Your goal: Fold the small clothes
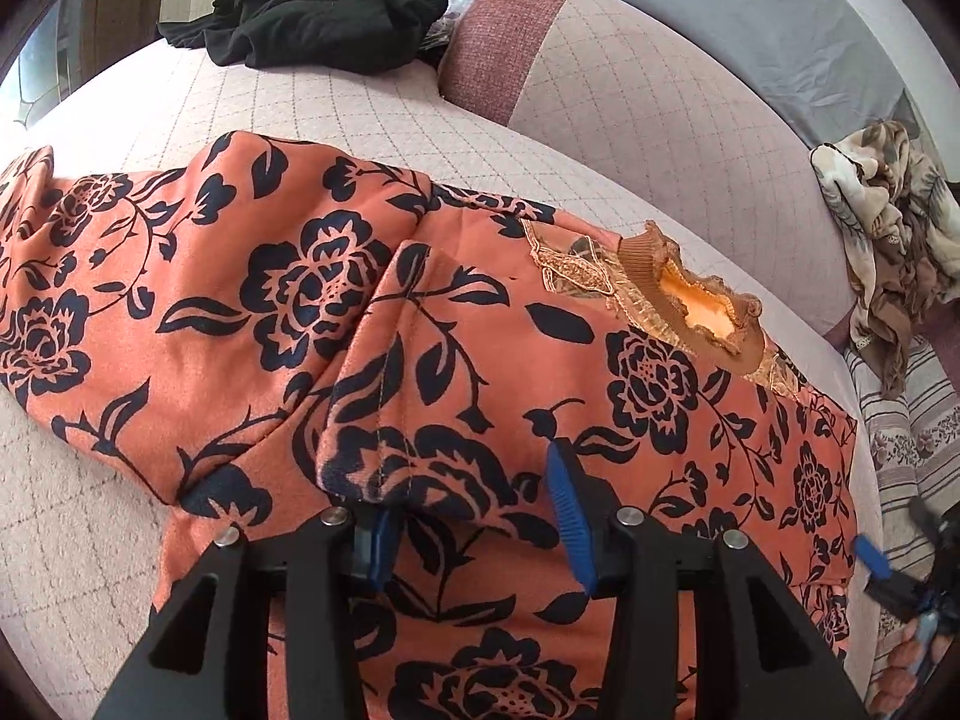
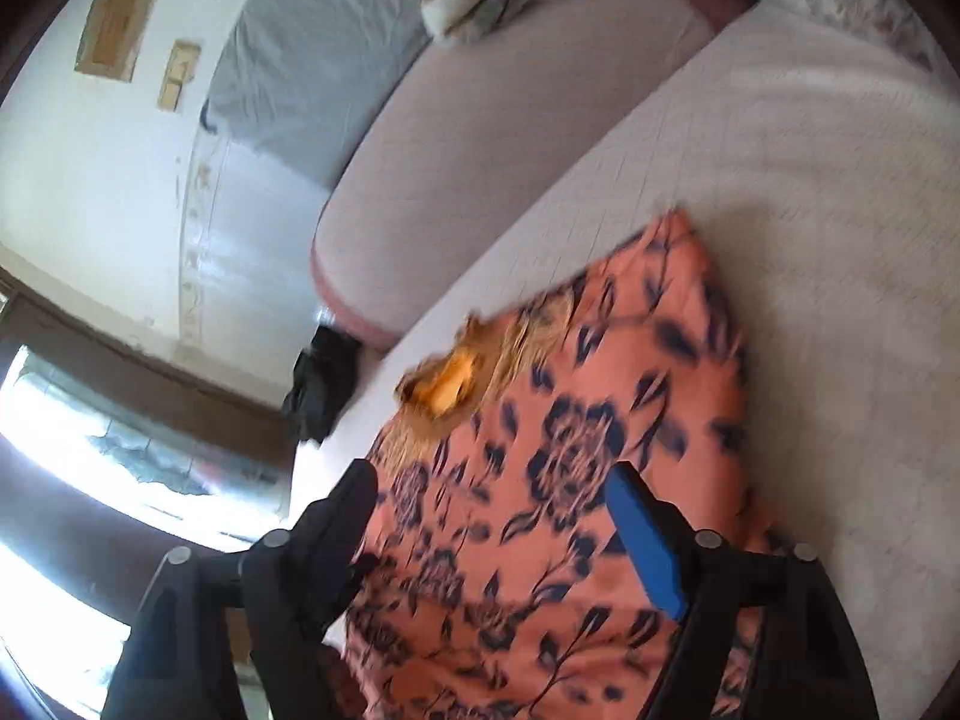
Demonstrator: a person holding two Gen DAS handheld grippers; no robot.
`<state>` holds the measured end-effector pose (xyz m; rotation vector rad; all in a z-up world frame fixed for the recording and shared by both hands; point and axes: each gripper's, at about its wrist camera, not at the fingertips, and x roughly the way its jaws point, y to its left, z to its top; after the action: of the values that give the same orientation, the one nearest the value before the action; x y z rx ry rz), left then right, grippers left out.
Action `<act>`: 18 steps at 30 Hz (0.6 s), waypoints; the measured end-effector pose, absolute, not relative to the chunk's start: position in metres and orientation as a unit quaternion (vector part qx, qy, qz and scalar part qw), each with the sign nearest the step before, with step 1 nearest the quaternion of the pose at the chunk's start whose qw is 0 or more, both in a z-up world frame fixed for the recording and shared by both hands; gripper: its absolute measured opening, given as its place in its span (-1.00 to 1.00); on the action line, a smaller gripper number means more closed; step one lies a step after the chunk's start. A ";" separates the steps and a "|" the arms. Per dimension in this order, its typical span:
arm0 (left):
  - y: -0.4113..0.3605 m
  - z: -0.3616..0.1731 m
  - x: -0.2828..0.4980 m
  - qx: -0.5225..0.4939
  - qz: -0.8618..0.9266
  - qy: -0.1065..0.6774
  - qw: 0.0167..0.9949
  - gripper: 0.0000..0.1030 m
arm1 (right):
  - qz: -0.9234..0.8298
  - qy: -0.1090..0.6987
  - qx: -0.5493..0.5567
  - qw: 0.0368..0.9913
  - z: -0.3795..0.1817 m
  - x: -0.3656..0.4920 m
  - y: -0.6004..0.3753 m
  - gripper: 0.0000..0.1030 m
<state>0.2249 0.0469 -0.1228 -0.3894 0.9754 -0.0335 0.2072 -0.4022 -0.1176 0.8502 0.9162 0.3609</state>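
Quilted sofa seat (image 1: 336, 120) overlaid by orange floral top (image 1: 492, 372), sleeve folded across body, frilled collar (image 1: 702, 312) turned toward backrest. Black garment (image 1: 312, 18) heaped at far end. Left gripper (image 1: 474, 516) held apart over folded sleeve; right gripper (image 2: 492, 522) spread above top.

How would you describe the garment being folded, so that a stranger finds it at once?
On the pale quilted sofa seat, nearest the cameras, lies the orange blouse. Only it has navy flowers and a brown ruffled collar; the other clothes are a plain black heap and a beige heap.
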 end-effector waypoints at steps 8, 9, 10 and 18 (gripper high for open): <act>0.049 -0.124 0.224 -0.191 -0.029 0.465 0.864 0.00 | 0.032 0.422 0.394 0.816 -0.140 0.164 -0.460 -0.09; 0.047 -0.123 0.224 -0.189 -0.029 0.464 0.865 0.04 | 0.073 0.418 0.420 0.802 -0.138 0.161 -0.457 0.56; 0.045 -0.123 0.224 -0.185 -0.027 0.464 0.866 0.04 | 0.096 0.410 0.436 0.795 -0.134 0.158 -0.455 0.62; 0.044 -0.122 0.223 -0.184 -0.032 0.468 0.864 0.06 | 0.089 0.404 0.563 0.715 -0.178 0.155 -0.443 0.47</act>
<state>0.2231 0.0445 -0.1219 -0.3867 0.9811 -0.0680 0.1552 -0.4426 -0.1783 1.2465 0.8949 0.1978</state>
